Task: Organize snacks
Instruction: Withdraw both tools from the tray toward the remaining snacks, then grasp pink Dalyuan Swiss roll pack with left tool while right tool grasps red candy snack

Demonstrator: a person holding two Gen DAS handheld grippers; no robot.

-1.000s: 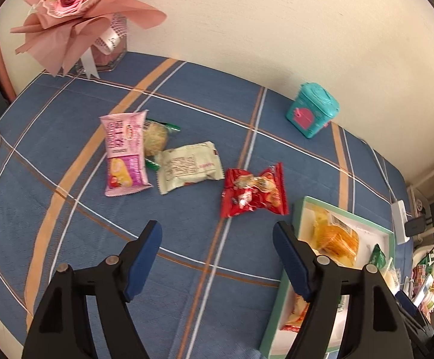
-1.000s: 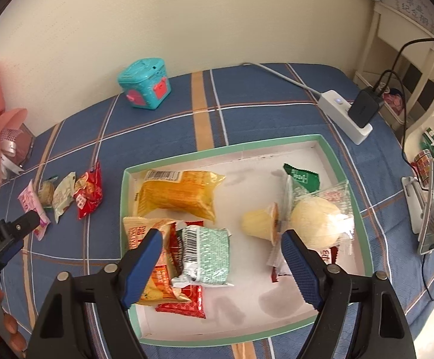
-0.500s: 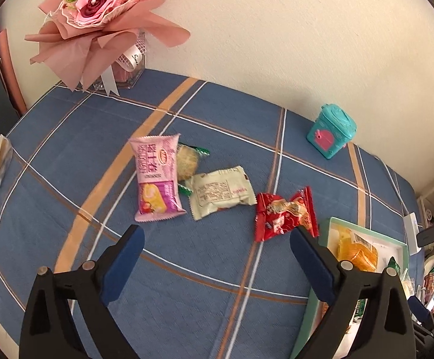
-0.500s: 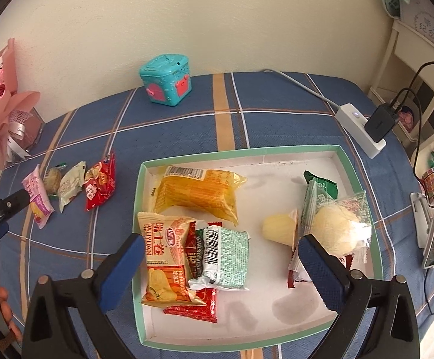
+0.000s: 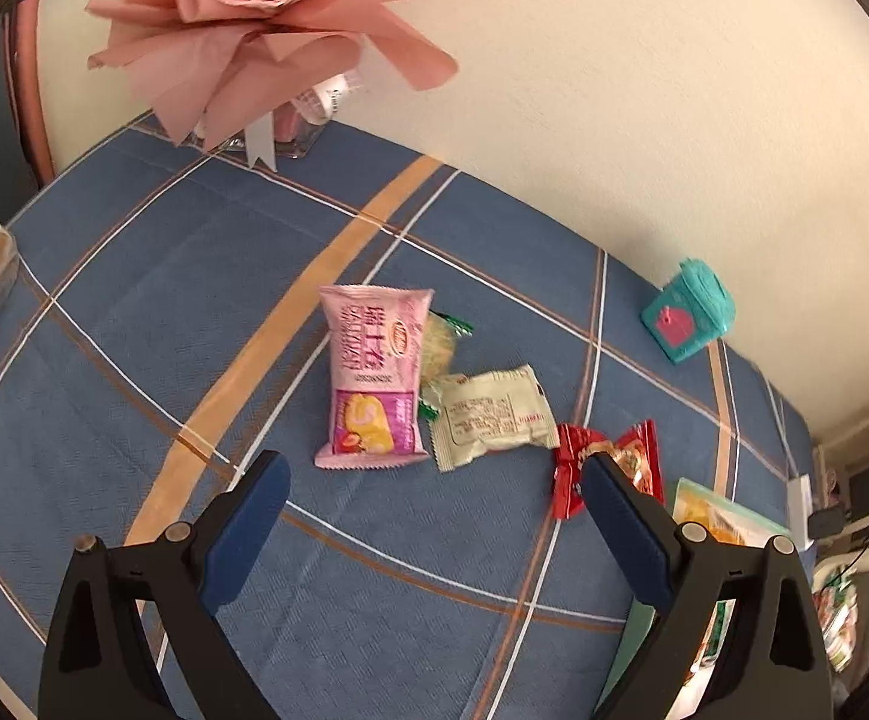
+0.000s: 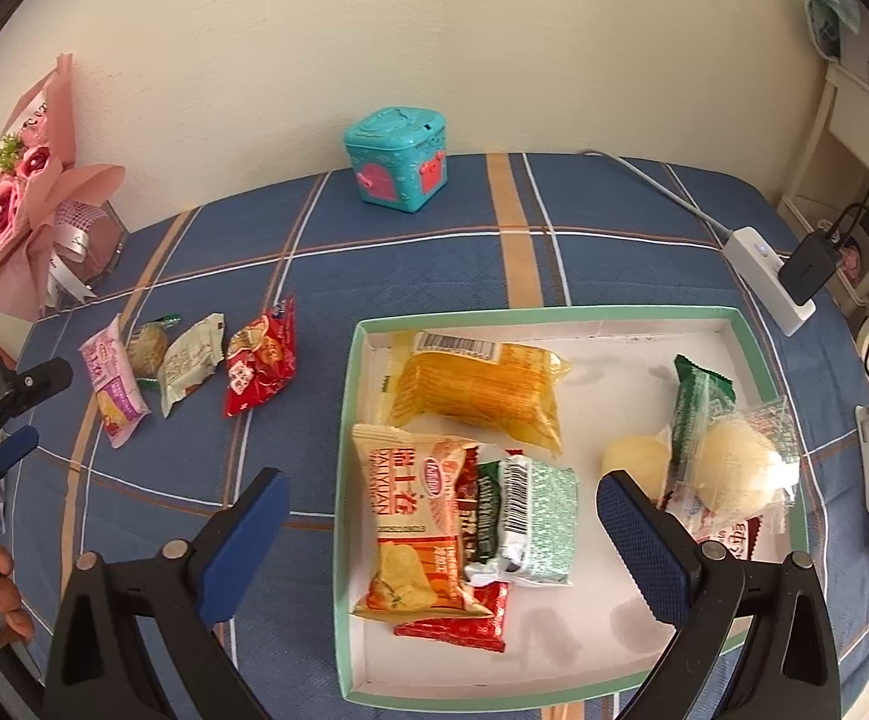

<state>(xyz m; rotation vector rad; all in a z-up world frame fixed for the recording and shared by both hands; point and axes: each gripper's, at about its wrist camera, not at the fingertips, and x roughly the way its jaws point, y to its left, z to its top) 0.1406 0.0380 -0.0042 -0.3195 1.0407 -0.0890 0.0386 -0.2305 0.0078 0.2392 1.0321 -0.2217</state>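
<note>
Both grippers (image 5: 434, 480) (image 6: 440, 501) gape empty; bare tablecloth (image 6: 194, 480) borders the tray rim (image 6: 345, 480).

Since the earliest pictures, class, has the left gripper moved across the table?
Yes. The left gripper has swung away from the green-rimmed white tray toward the pink snack packet, which sat off to the left earlier.

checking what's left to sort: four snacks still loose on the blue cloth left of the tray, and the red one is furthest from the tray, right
Not quite. Four snacks are loose on the cloth, but the red packet lies nearest the tray. The pink packet is furthest from it. The right wrist view shows the whole row.
</note>
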